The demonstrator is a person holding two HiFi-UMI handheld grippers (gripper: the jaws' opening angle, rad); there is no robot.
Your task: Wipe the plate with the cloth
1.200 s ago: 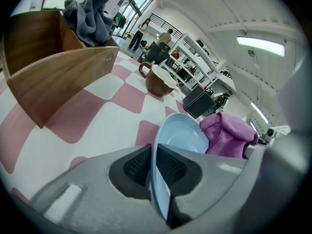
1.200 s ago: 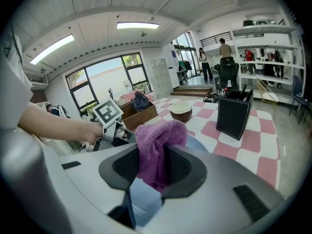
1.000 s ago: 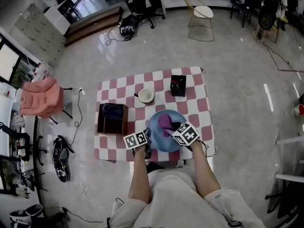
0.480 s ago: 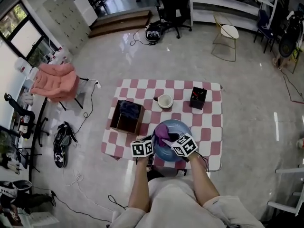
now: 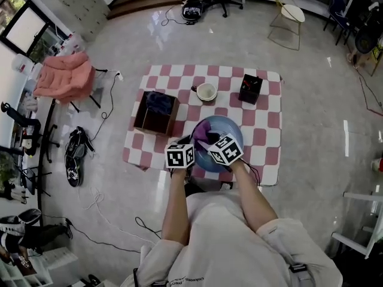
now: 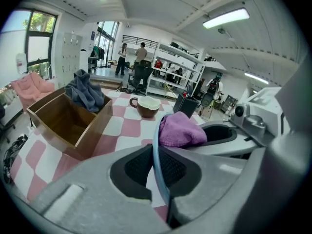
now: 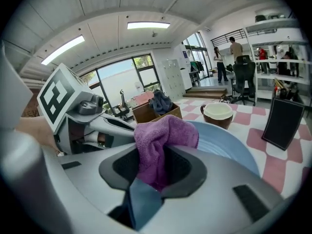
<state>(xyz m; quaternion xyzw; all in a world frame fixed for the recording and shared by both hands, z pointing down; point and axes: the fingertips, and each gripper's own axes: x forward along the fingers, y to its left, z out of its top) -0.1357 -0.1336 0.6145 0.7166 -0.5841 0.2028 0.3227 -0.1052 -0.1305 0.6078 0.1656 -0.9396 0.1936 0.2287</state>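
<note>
The left tongs [image 6: 157,165] are closed narrowly on the near rim of the blue plate [image 5: 231,131], the thin edge standing pinched between their dark pads. Just to their right, the right tongs [image 7: 154,168] grip the purple cloth [image 7: 160,141], which bunches up from between their jaws and lies over the plate's surface in front of them. The two tongs sit close together at the near edge of the checked bench [image 5: 264,143], with the plate directly ahead of both. Ahead of the left tongs and off to their left stands an open wooden box [image 5: 155,115] with a dark cloth [image 6: 86,91] draped over its far corner. A brown cup [image 5: 206,92] sits beyond the plate, and a black container [image 5: 249,89] stands farther ahead of the right tongs.
</note>
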